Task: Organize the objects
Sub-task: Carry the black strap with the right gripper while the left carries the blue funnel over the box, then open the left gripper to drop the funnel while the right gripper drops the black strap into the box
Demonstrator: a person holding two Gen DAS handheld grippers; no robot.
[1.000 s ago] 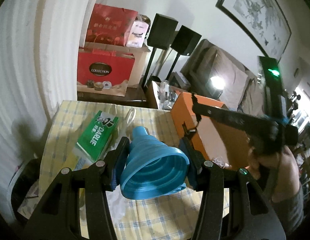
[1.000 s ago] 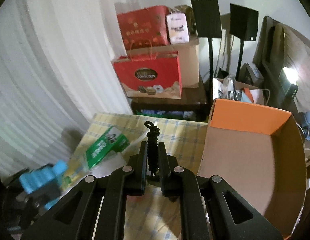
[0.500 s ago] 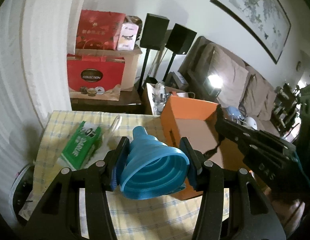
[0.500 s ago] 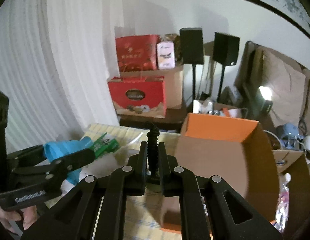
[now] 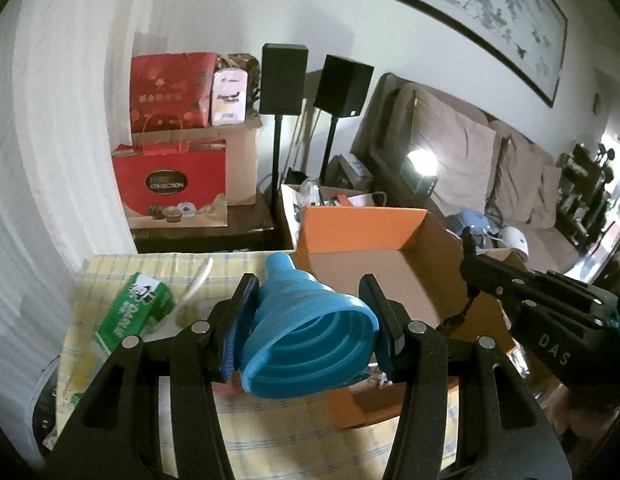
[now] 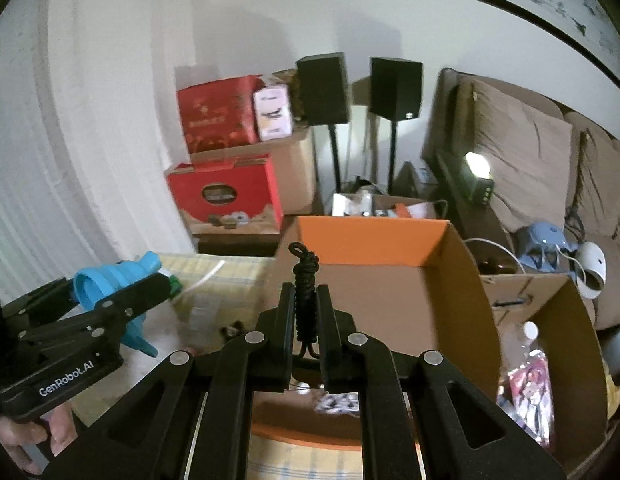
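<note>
We are in the carrying step. Our left gripper point(image 5: 310, 320) is clamped on the blue collapsible funnel point(image 5: 306, 340), held above the checkered tablecloth point(image 5: 294, 440). Our right gripper point(image 6: 306, 320) is fully closed on a black coiled cord point(image 6: 305, 300). The orange cardboard box point(image 6: 370, 240) stands open at about one o'clock from the funnel. Next, we think, each item must come over the box opening before its jaws release, without hitting the box walls.
</note>
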